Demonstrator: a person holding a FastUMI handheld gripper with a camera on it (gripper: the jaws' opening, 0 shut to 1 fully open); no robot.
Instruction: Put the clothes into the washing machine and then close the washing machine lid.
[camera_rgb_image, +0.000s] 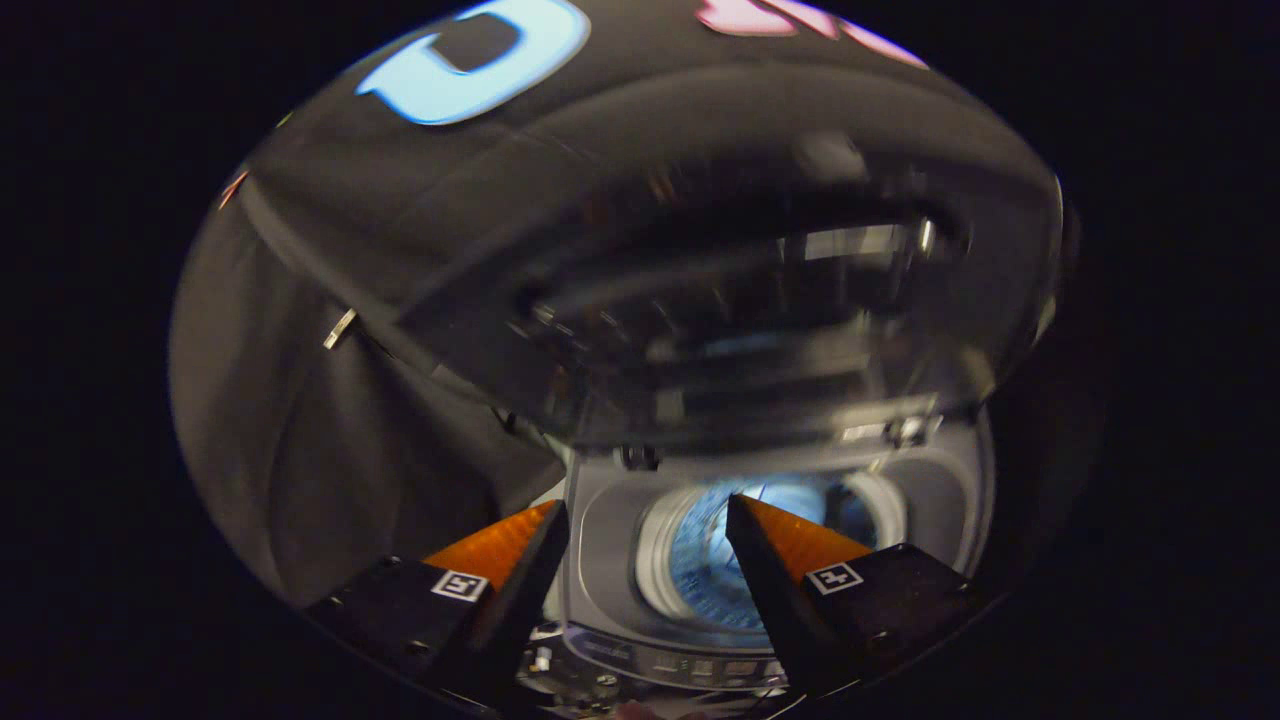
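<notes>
washer (610, 560) sits just ahead of and below the gripper (648, 520), top-loader, seen from above at a slant. lid (700, 300) is raised and hinged at the far edge of the top, its long axis running side to side, its free edge tilted up and toward the camera so it hangs over the opening. lid looks like a dark, see-through smoked panel with rounded corners; glossy, with smeared reflections of lights and a bright strip across it. picture is motion-blurred there, so fine detail on it cannot be told.

tub (720, 570) opens upward, round mouth, ringed by a pale smooth collar. inside reads as bluish shiny metal with ridged or perforated texture. whether any clothes lie in it i cannot tell. washer top deck is grey, matte plastic, with rounded recess corners. a curved control strip (660, 665) with small buttons runs along the near edge, between and under the fingers.

two hinge fittings (900, 430) show as small bright metal bits at the lid's lower edge.

claw: fingers spread wide apart, gripping nothing; the tub mouth shows in the gap between them. fingertips are wedge-shaped, tapering to points.

booth wall (330, 470) behind and beside the washer is dark draped cloth with soft folds.
</notes>
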